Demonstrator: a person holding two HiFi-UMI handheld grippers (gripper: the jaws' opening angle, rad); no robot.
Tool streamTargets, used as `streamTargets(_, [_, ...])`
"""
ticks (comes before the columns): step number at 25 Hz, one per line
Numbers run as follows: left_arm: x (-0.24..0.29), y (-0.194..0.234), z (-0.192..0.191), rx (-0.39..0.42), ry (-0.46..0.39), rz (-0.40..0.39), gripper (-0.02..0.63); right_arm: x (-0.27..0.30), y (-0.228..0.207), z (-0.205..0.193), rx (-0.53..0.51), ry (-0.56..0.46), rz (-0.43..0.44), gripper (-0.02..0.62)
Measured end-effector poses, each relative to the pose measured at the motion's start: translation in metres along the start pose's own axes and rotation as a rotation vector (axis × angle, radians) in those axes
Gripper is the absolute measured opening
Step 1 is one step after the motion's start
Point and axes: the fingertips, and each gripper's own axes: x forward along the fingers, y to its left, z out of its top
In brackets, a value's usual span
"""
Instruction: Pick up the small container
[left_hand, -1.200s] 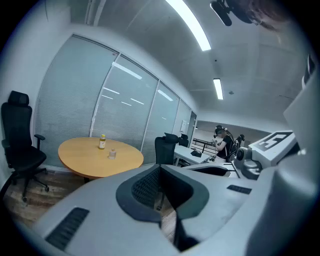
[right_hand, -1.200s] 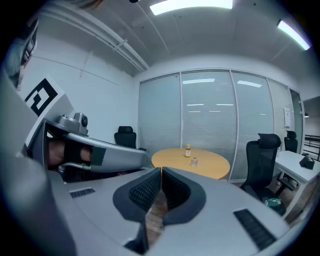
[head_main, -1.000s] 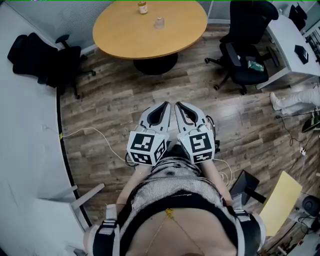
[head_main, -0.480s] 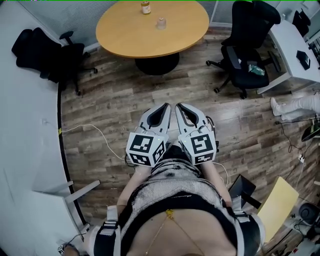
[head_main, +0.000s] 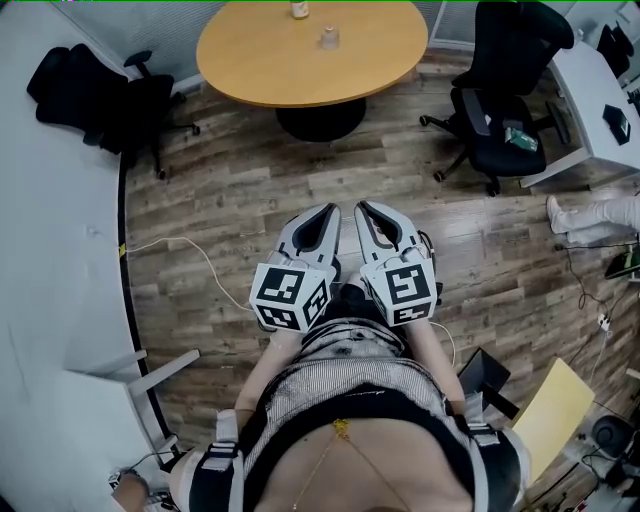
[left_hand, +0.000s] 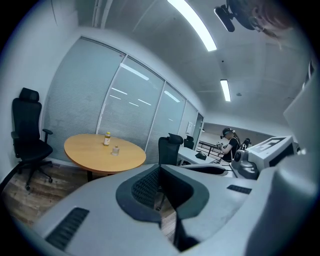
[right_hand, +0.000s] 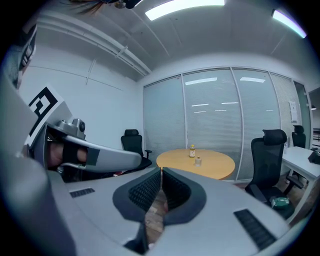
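One small clear container (head_main: 328, 38) tops round wooden table (head_main: 260, 62).

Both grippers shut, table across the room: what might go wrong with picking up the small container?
1. The container stands close to a bottle on the table; a reach may knock the bottle or take the wrong one.
2. The left gripper and right gripper are both shut; one must open before arriving or it may push the container over.
3. A white cable lies on the floor beside the person, a possible trip.
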Motion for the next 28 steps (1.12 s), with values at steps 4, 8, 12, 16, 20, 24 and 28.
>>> streamTargets(4, [0.008, 0.010, 0.000, -0.009, 0.010, -0.006, 0.023, 0.011, -0.002, 0.002, 0.014, 0.000, -0.003, 0.025])
streamTargets(8, [0.022, 0.021, 0.006, -0.008, 0.012, -0.028, 0.023, 0.025, -0.010, 0.004, 0.025, -0.002, -0.022, 0.025])
streamTargets(12, [0.040, 0.031, 0.019, 0.010, 0.011, -0.063, 0.023, 0.045, -0.020, 0.012, 0.027, -0.008, -0.045, 0.025])
streamTargets(16, [0.059, 0.043, 0.031, 0.016, 0.013, -0.090, 0.023, 0.066, -0.031, 0.022, 0.025, -0.009, -0.062, 0.025])
streamTargets(20, [0.077, 0.058, 0.039, 0.020, 0.020, -0.112, 0.023, 0.087, -0.039, 0.025, 0.026, -0.002, -0.074, 0.025])
streamTargets(24, [0.090, 0.072, 0.046, 0.023, 0.023, -0.125, 0.022, 0.106, -0.044, 0.030, 0.026, 0.002, -0.083, 0.025])
streamTargets(28, [0.099, 0.084, 0.050, 0.021, 0.027, -0.134, 0.023, 0.121, -0.048, 0.034, 0.035, 0.001, -0.092, 0.025])
